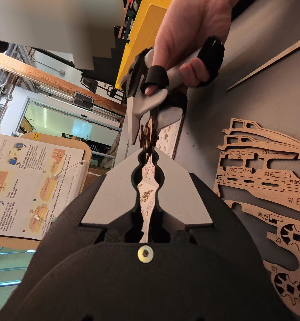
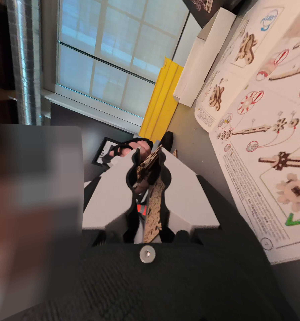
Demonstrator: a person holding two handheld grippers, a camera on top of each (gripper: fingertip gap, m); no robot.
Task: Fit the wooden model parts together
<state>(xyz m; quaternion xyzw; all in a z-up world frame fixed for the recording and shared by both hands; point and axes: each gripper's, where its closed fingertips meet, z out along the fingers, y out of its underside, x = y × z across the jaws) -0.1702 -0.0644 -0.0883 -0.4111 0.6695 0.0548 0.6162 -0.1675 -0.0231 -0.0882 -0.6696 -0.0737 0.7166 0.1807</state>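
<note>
Your left gripper (image 1: 148, 151) and right gripper (image 1: 145, 125) both pinch the wooden model assembly (image 1: 146, 137) between nearly closed fingers; numbered part sheets (image 1: 260, 175) lie right of them on the tabletop (image 1: 215, 121).

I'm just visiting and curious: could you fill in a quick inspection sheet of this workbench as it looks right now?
Surface: grey table, mostly covered.
Job's things: small wooden model assembly held in the air between both grippers; punched wooden part sheets lying flat.
Clutter: open instruction booklet, white box, illustrated guide sheet.
Grippers: left gripper and right gripper both shut on the assembly.
Cables: nothing seen.
Surroundings: window, metal duct, yellow bin.
</note>
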